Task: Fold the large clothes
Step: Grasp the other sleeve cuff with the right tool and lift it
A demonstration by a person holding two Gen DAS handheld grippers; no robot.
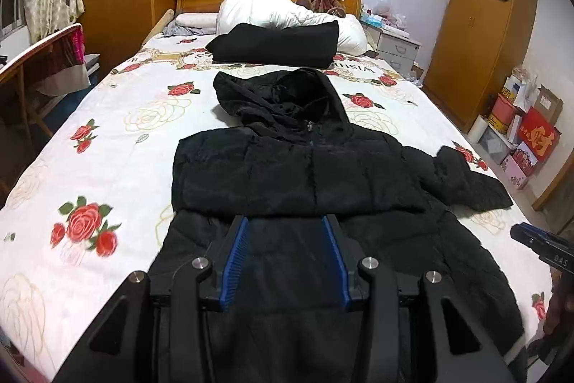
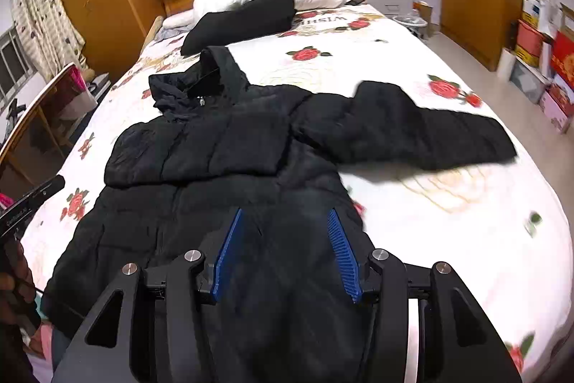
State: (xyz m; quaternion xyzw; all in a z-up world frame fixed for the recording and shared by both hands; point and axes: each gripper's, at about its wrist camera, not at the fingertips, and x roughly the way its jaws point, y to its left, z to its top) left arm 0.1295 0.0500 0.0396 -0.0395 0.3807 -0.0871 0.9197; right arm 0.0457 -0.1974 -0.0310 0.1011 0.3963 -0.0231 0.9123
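Both grippers (image 1: pixel 283 257) (image 2: pixel 287 250) hovered part-open and empty over the jacket (image 1: pixel 305 174); one sleeve (image 2: pixel 412 128) awaited folding in.

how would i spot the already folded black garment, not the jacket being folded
Start at the bed with the rose-print sheet and look toward the headboard. The folded black garment lies against the white pillow; unlike the hooded jacket, it is a compact block without hood or sleeves showing.

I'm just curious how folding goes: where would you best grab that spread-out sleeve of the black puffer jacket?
Probably at the cuff end of the sleeve, coming from the bed's right edge: it lies flat, stretched outward, clear of the black puffer jacket's body.
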